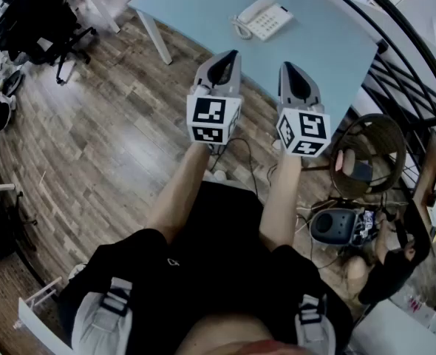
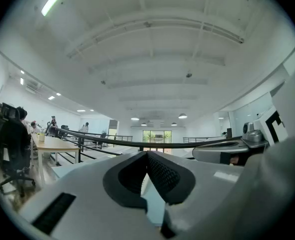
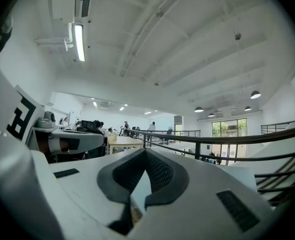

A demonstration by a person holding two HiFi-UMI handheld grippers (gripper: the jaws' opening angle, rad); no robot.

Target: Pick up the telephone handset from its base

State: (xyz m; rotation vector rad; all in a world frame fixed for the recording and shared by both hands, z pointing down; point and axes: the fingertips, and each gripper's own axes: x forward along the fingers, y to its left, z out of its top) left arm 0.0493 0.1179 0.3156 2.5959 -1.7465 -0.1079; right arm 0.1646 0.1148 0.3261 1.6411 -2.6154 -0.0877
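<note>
handset: white, cradled on base (keypad beside it) | phone flat on light-blue table

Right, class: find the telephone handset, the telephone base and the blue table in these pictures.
telephone handset (image 1: 253,9): head view, middle of its grip.
telephone base (image 1: 273,23): head view, on the keypad.
blue table (image 1: 196,9): head view, bare top towards its left edge.

The telephone is white, the table pale blue, the floor brown wood-grain, the marker cubes black-and-white.
</note>
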